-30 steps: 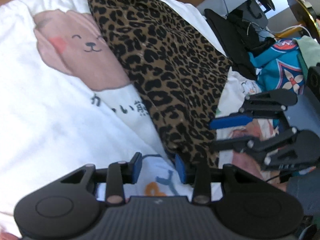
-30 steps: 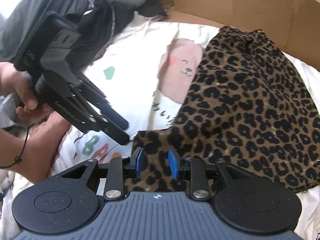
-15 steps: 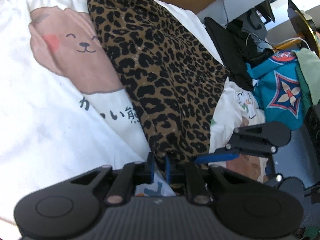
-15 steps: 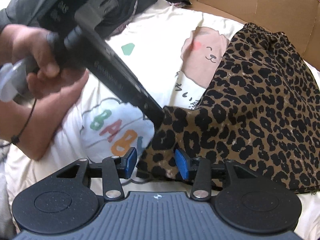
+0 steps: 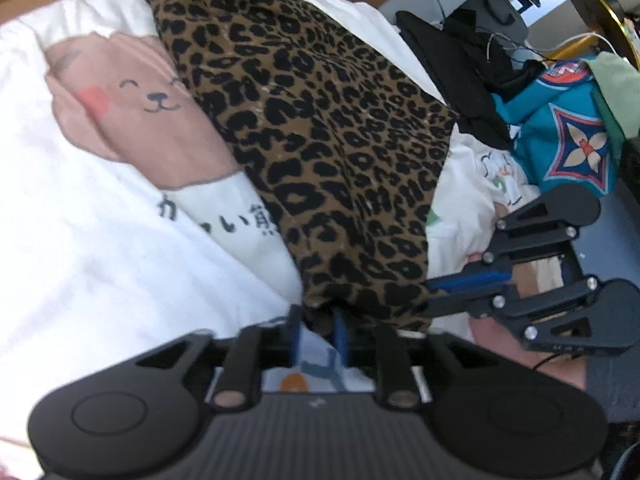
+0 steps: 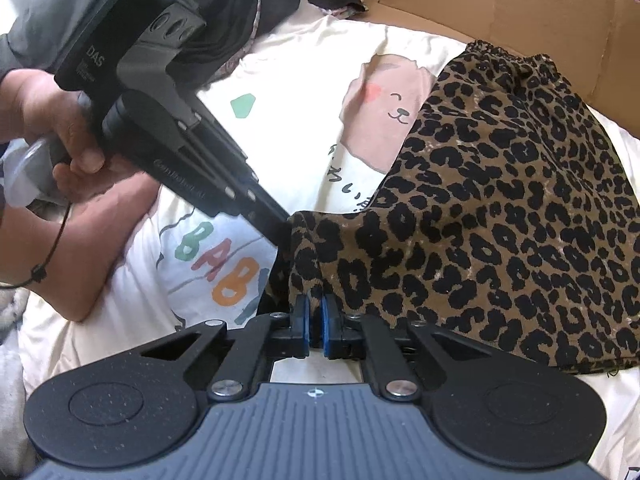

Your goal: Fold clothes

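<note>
A white printed bedsheet with a pink bear and coloured letters [image 6: 304, 80] lies sunlit. Behind it stands a brown cardboard wall [image 6: 500, 4]; right of it, dark clutter and a teal patterned cloth [image 5: 568, 144].

- Open white bedding [image 5: 100, 260] was left free on the left of the leopard-print garment [image 5: 320, 152].
- The far side was closed off by a cardboard wall [image 6: 500, 4].
- The right edge was crowded by a black cloth [image 5: 452, 64] and a teal fabric [image 5: 560, 136].
- The left approach was blocked by the hand [image 6: 52, 120] and a dark clothes pile [image 6: 240, 12].
</note>
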Tool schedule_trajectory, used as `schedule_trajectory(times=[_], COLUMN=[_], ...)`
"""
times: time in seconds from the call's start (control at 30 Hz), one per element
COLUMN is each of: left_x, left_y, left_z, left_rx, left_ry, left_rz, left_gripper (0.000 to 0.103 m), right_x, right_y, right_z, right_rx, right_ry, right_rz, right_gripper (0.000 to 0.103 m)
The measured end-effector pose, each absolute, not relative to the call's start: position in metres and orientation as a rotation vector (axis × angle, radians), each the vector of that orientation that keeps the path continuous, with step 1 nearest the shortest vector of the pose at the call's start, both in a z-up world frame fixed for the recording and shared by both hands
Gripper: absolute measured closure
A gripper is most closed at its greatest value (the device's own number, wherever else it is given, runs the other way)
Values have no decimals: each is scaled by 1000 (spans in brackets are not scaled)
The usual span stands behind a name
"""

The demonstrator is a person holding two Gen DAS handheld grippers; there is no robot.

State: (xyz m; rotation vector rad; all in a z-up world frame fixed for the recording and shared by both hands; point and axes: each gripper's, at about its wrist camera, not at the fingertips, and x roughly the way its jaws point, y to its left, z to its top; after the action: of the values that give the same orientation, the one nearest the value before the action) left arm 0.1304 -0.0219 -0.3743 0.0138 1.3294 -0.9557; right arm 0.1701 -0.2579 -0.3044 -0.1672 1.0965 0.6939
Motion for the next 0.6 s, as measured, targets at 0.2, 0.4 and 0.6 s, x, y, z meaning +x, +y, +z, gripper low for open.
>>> schedule_trajectory(times=[0.2, 0.4, 0.6], left_x=[129, 127, 126], left_y=[-28, -31, -29], left_z=[-388, -397, -395], left_rx=[-21, -7, -5], left_ry=[1346, 1325, 1320], left_rz=[-924, -900, -920], left_gripper=[56, 70, 96], right_x=[170, 174, 187], right_y=[-260, -268, -298], right_z=[-301, -300, -290], right_rx=[-150, -71, 86], right_ry=[1090, 1120, 1111], right_rz=[699, 712, 701], right_gripper=[99, 97, 80])
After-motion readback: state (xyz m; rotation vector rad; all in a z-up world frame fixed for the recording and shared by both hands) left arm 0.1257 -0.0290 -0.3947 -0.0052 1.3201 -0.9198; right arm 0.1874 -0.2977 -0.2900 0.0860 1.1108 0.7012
